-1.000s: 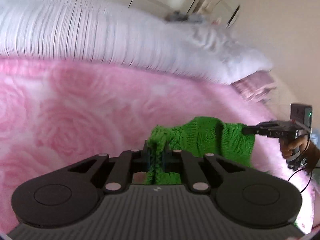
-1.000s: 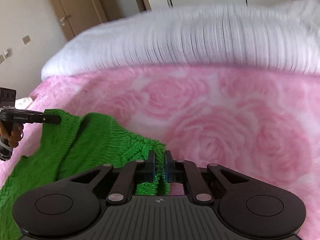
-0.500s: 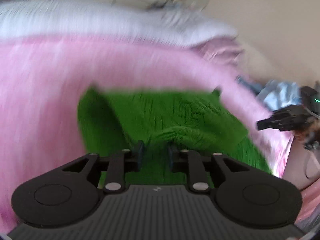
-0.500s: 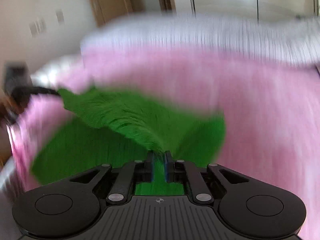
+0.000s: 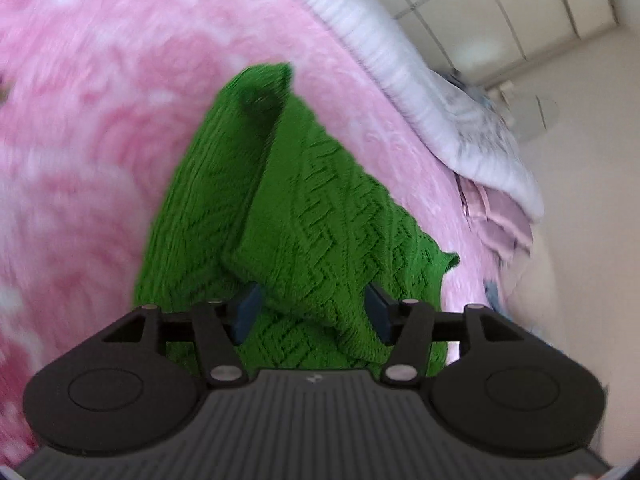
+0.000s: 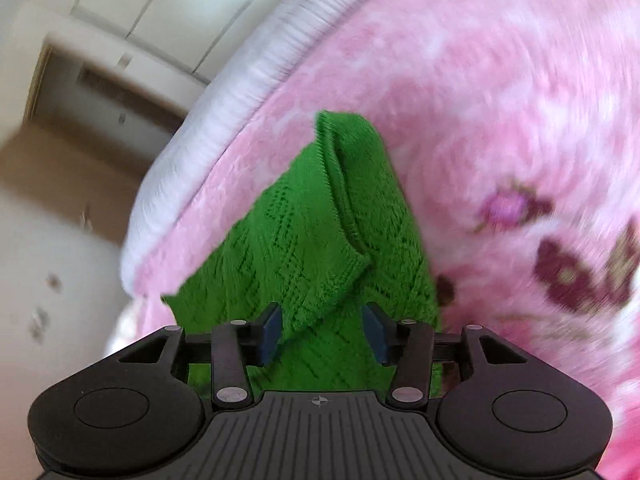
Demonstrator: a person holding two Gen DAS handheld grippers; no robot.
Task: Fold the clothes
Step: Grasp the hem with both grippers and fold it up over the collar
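A bright green knitted garment [image 5: 288, 216] lies on the pink rose-patterned blanket [image 5: 88, 128], folded over itself with one layer on top of another. My left gripper [image 5: 312, 310] is open, its jaws wide apart on either side of the folded edge, not clamping it. In the right wrist view the same green garment [image 6: 320, 248] shows a ribbed hem folded across it. My right gripper [image 6: 322, 334] is also open, its jaws astride the garment's near fold.
A white ribbed duvet [image 5: 420, 92] lies bunched along the blanket's far side, and it also shows in the right wrist view [image 6: 224, 92]. The pink blanket [image 6: 500, 100] fills the right. Wardrobe doors [image 5: 520, 8], a wall and wooden floor [image 6: 68, 176] lie beyond the bed edge.
Both grippers were shut on the green garment and holding it up; they swung it down onto the blanket in a fold and have opened, first the left, then the right.
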